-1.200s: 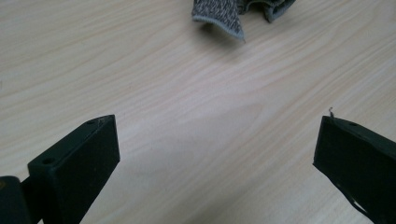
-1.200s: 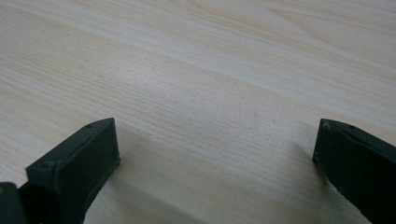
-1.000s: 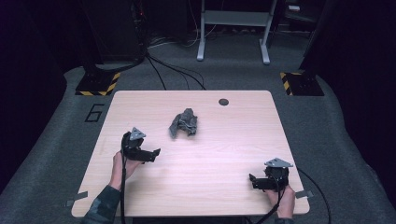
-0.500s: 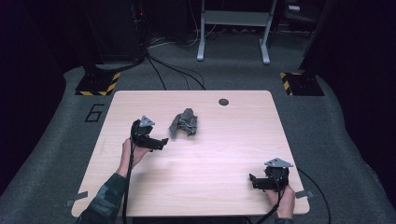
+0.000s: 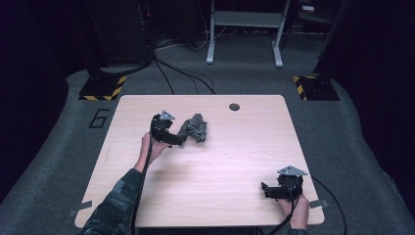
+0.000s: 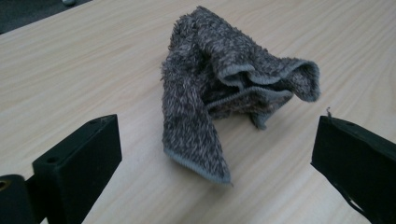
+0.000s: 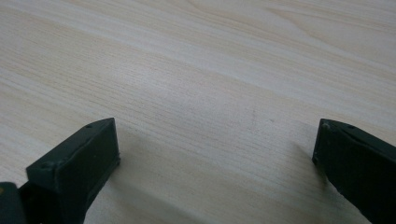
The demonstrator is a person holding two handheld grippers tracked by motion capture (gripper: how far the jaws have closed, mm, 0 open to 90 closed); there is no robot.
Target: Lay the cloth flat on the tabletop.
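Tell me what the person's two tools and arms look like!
Each tool is black and boxy, with two flat black jaws and a grey three-cornered plate on top. The left tool trails a thin black cable along a camouflage-patterned sleeve. The right tool has a black cable looping off the table's edge. No sleeve shows on that side.

Open tabletop, one soft lump in the way

Crumpled towel (image 6: 224, 93) dead ahead at 12 o'clock of the left gripper (image 5: 178, 140), lying just off its spread jaws, with bare wood either side at 3 and 9 o'clock. Nothing but bare table (image 5: 225, 166) at 12 o'clock of the right gripper (image 5: 266, 190), jaws wide apart. Small dark cap (image 5: 234, 106) near the far edge, well apart from both.
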